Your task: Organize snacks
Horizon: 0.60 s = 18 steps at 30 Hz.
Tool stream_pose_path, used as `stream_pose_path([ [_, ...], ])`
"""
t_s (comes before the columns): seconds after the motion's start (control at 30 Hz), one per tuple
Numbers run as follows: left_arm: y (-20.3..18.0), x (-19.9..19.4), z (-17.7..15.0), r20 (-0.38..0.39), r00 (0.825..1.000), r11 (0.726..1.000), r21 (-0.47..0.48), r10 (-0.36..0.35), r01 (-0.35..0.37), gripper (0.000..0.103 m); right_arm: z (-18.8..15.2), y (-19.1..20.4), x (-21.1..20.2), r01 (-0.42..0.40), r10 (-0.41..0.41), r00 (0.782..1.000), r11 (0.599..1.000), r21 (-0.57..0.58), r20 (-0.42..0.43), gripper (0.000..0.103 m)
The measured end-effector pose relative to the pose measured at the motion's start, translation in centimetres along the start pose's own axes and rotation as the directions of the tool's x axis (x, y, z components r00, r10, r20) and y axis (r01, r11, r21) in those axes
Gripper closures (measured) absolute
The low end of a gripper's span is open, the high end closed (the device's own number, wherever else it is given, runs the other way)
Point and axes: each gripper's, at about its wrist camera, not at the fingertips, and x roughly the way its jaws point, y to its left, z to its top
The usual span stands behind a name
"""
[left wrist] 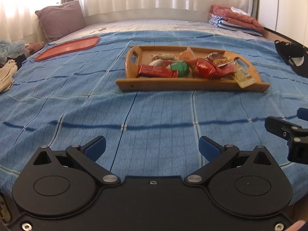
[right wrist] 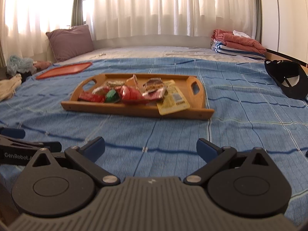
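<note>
A wooden tray (left wrist: 192,85) (right wrist: 134,109) lies on the blue bedspread and holds a pile of snacks: a red bar (left wrist: 156,71) (right wrist: 90,97), a green packet (left wrist: 180,67) (right wrist: 112,96), a red foil bag (left wrist: 205,68) (right wrist: 130,94) and a yellow packet (left wrist: 243,76) (right wrist: 172,100) hanging over the near rim. An empty orange tray (left wrist: 67,47) (right wrist: 64,69) lies far left. My left gripper (left wrist: 152,148) is open and empty, well short of the wooden tray. My right gripper (right wrist: 151,148) is open and empty, also short of it.
A purple pillow (left wrist: 59,20) (right wrist: 70,41) leans at the back left. Folded towels (left wrist: 236,20) (right wrist: 238,44) sit at the back right. A black cap (left wrist: 292,57) (right wrist: 286,79) lies at the right. Crumpled cloths (left wrist: 9,57) (right wrist: 13,75) lie at the left edge.
</note>
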Motion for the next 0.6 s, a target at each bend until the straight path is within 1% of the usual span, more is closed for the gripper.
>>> stream_pose_path([
  [0.3, 0.5, 1.3, -1.7, -0.056, 0.998, 1.000, -0.029, 0.003, -0.005, 0.000, -2.3, -0.1, 0.8, 0.012, -0.013, 0.998, 1.000, -0.015, -0.059, 0.000],
  [0.37, 0.6, 1.4, -2.0, -0.047, 0.999, 0.999, -0.034, 0.002, -0.004, 0.000, -2.6, -0.3, 1.1, 0.014, -0.014, 0.997, 1.000, -0.007, -0.074, 0.000],
  [0.47, 0.4, 1.4, -2.3, -0.035, 0.999, 1.000, -0.016, 0.011, -0.012, 0.000, -3.2, -0.4, 1.7, 0.006, -0.005, 0.995, 1.000, 0.007, -0.101, 0.000],
  [0.6, 0.4, 1.4, -2.6, -0.021, 1.000, 1.000, -0.017, 0.009, -0.009, 0.000, -3.8, 0.0, 1.9, 0.017, -0.019, 0.995, 1.000, -0.018, -0.096, 0.000],
])
